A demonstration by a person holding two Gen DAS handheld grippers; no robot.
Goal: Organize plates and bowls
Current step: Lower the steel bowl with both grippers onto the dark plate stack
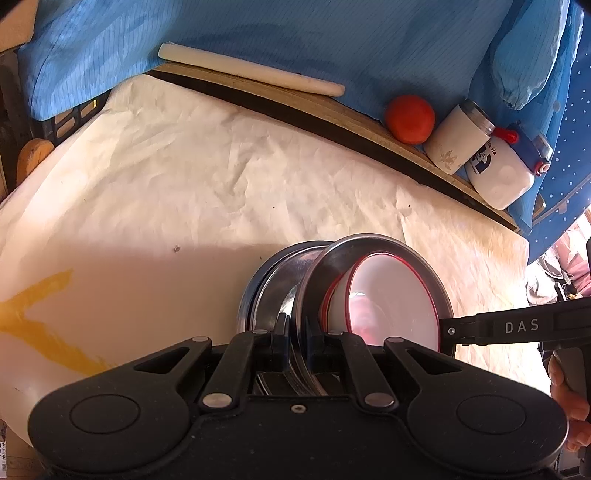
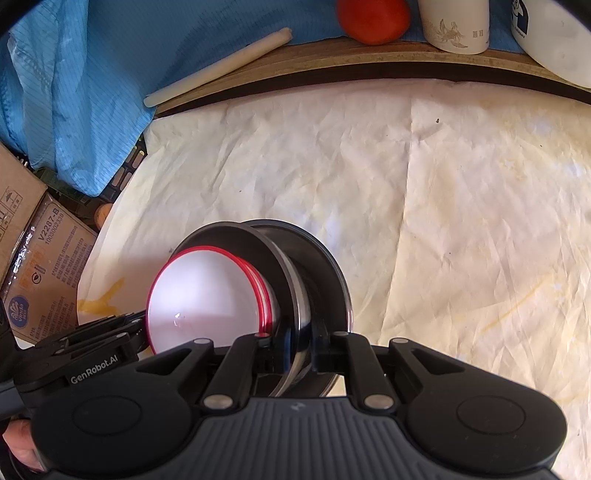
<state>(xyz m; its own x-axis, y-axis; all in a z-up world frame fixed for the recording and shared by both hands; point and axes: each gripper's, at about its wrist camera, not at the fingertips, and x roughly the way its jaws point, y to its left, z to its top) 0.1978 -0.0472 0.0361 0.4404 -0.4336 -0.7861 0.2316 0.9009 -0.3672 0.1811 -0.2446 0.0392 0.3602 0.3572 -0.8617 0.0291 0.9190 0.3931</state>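
A nested stack of steel plates holds red-rimmed white bowls and hangs tilted over the paper-covered table. My left gripper is shut on the steel rim nearest it. From the right, my right gripper reaches the opposite rim. In the right wrist view the right gripper is shut on the steel plates, with the white bowls facing left. The left gripper meets the stack from the left there.
On the wooden ledge at the back lie a white rolling pin, a red tomato, a white cup and a white bottle. Blue cloth hangs behind them. A cardboard box stands off the table's left edge.
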